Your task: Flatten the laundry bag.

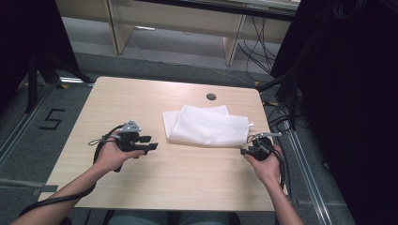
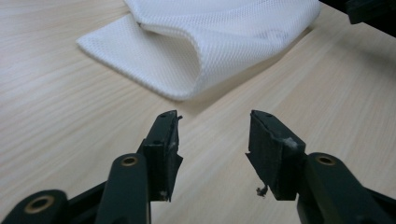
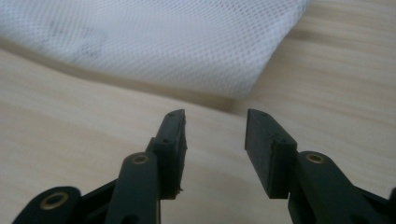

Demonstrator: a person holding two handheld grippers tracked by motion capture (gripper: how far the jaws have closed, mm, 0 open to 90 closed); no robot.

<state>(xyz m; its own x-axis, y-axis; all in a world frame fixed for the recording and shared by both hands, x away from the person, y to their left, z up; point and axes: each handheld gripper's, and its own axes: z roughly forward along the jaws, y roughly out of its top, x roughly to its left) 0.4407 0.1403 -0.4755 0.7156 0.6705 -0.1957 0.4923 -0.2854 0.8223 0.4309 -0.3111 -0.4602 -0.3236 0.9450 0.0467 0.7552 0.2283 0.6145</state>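
A folded white mesh cloth lies flat in the middle of the light wood table. My left gripper sits a short way left of the cloth's near left corner, pointing right at it, open and empty. The left gripper view has that gripper just short of the cloth's rounded folded edge. My right gripper rests by the cloth's near right corner, open too. Seen from the right gripper view, this gripper has bare table between its jaws and the mesh cloth beyond.
A round cable hole lies at the table's far edge behind the cloth. Black cables hang off the right side, beside dark equipment. A pale desk frame stands on the floor beyond the table.
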